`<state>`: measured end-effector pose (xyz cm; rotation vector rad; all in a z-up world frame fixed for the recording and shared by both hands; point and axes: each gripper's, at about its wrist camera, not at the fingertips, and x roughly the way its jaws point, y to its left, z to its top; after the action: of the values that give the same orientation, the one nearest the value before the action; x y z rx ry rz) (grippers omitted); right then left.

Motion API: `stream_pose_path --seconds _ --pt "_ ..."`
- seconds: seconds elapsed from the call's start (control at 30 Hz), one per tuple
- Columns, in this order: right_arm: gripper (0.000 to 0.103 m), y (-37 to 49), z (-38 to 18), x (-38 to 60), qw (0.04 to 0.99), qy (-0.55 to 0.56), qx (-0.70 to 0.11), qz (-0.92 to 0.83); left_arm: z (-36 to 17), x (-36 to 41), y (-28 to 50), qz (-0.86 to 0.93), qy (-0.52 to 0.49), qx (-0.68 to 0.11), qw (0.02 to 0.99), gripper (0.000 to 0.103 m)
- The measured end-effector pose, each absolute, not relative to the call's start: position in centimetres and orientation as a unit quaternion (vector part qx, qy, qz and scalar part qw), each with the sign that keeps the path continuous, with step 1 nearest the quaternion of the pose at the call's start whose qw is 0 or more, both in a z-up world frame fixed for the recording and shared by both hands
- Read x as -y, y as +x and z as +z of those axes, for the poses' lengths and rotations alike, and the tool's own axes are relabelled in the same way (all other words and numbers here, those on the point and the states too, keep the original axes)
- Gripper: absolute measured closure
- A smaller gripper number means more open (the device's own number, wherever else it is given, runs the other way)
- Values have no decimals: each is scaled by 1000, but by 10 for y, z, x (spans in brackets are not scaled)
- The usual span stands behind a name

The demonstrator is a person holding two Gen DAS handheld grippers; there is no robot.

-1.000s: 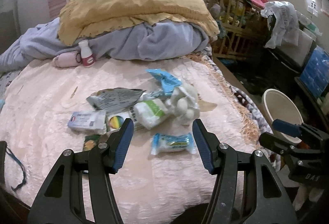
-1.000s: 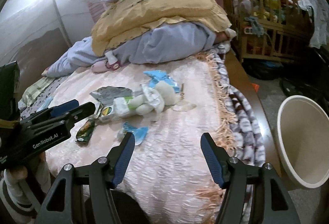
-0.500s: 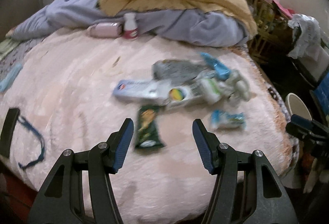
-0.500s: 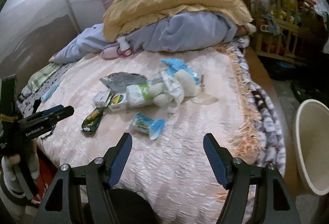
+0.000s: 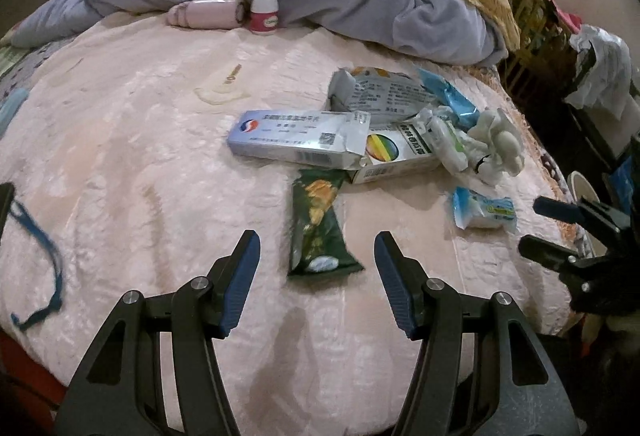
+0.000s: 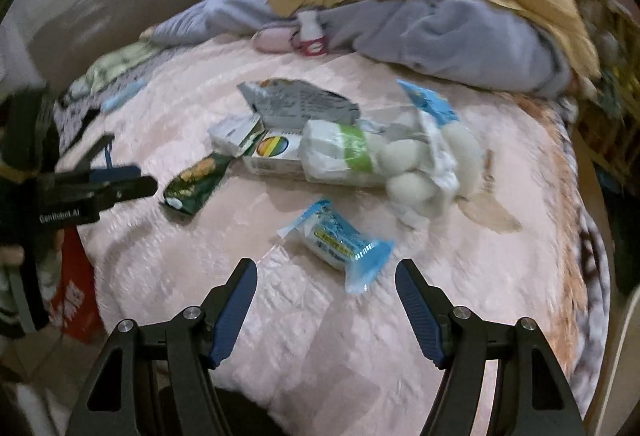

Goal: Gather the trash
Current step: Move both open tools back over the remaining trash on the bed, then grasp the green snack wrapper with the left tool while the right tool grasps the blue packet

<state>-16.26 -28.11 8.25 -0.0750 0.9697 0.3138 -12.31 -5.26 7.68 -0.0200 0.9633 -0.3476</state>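
On the left wrist view, my left claw [image 5: 316,264] hung released over the pink bed cover [image 5: 120,156], its jaws apart and empty. A green snack wrapper [image 5: 318,224] lay flat just ahead of them, lined up with the gap, so I judged it the easy one for this hand. Beyond it sat a blue and white box [image 5: 296,140] leaning on a rainbow box [image 5: 394,154], with torn bags beside them. All of it lay near the bed's edge, within reach. My right claw [image 5: 560,232] poked in from the side.

From the right wrist view, my right claw [image 6: 326,282] was released too; its jaws had just been opening wider, with nothing between them. A small blue packet [image 6: 340,242] lay alone just ahead, apart from the heap, so I judged it that hand's pick. The bin's pale rim [image 6: 624,336] showed at the far edge.
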Motion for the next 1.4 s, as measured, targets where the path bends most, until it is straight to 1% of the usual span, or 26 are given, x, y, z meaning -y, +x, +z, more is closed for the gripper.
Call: stream_pose_path --seconds 0.23,0.33,0.37,0.4,0.43,0.5,0.57,0.67,1.0,1.23,1.4 --pt "34 -126 63 273 861 -84 -468 178 51 70 -88 -164 8 -482 861 45" --pt "34 -116 51 275 851 -90 -485 180 39 74 -79 -170 3 -500 849 47" --pt "45 -115 47 275 848 -88 -489 182 37 75 -78 -172 2 -502 848 58" --pt "56 -115 45 275 847 -87 -491 183 35 76 -79 -174 4 -504 846 66" --pt "57 -118 43 275 848 -87 -491 180 34 77 -80 -175 8 -507 844 71" --pt "65 -126 44 279 856 -74 -482 175 35 79 -84 -179 8 -505 844 74" --pt "69 -136 48 285 861 -49 -477 171 39 79 -89 -187 2 -505 843 78" --pt "74 -155 60 288 871 -38 -461 167 49 79 -101 -196 -9 -500 843 80" --pt "75 -216 105 302 909 27 -391 140 93 111 -145 -244 -5 -481 842 81" --pt "75 -237 117 336 919 52 -374 113 126 158 -160 -292 5 -457 840 82" --pt "75 -255 128 376 926 65 -365 72 137 196 -167 -328 20 -444 834 82"
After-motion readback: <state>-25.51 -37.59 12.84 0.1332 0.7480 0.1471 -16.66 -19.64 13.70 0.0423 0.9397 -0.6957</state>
